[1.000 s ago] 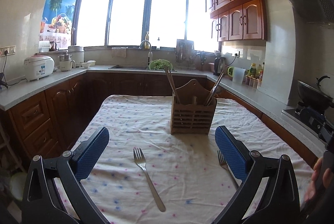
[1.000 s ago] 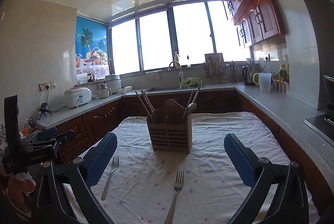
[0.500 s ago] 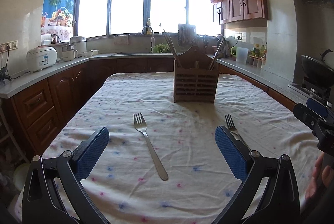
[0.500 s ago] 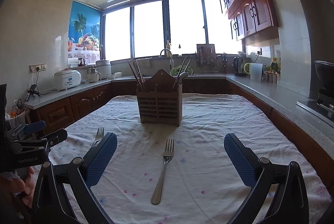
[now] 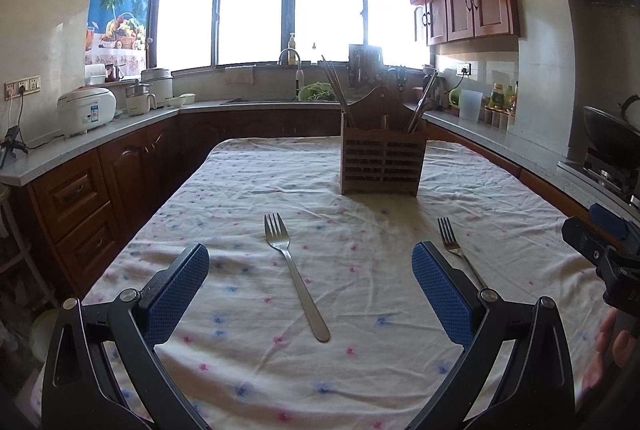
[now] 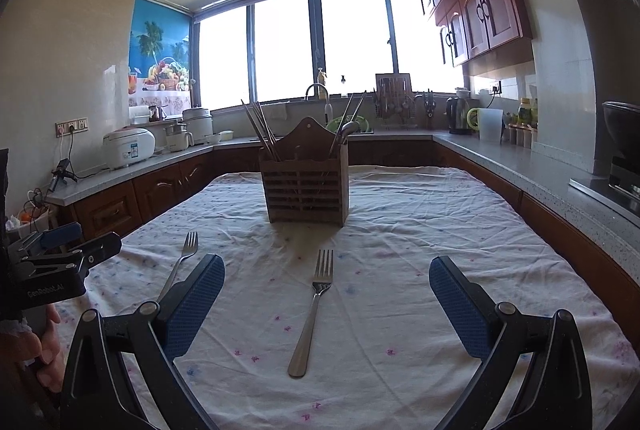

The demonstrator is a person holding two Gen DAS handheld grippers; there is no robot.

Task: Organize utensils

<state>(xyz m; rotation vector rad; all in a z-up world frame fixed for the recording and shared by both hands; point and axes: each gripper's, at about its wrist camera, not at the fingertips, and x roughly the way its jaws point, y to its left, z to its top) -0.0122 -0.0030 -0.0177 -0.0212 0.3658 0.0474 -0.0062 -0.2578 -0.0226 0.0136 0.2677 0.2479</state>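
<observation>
Two steel forks lie on the floral tablecloth. The left fork [image 5: 294,272] lies between the open pads of my left gripper [image 5: 310,286], tines away; it also shows at the left of the right wrist view [image 6: 180,262]. The right fork [image 6: 312,314] lies between the open pads of my right gripper [image 6: 326,298], and beside my left gripper's right pad in the left wrist view [image 5: 456,250]. A wooden utensil holder [image 5: 382,159] [image 6: 306,185] with chopsticks and a spoon stands farther back. Both grippers are empty and above the table.
The table [image 5: 248,165] stands in a U-shaped kitchen with counters on the left, back and right. A rice cooker [image 5: 86,109] sits on the left counter, a stove with a wok [image 5: 608,137] on the right. The other gripper shows at each view's edge.
Both grippers have tilted down and come lower toward the table over the last second. The forks now lie higher in each view, between the pads. Nothing on the table has moved.
</observation>
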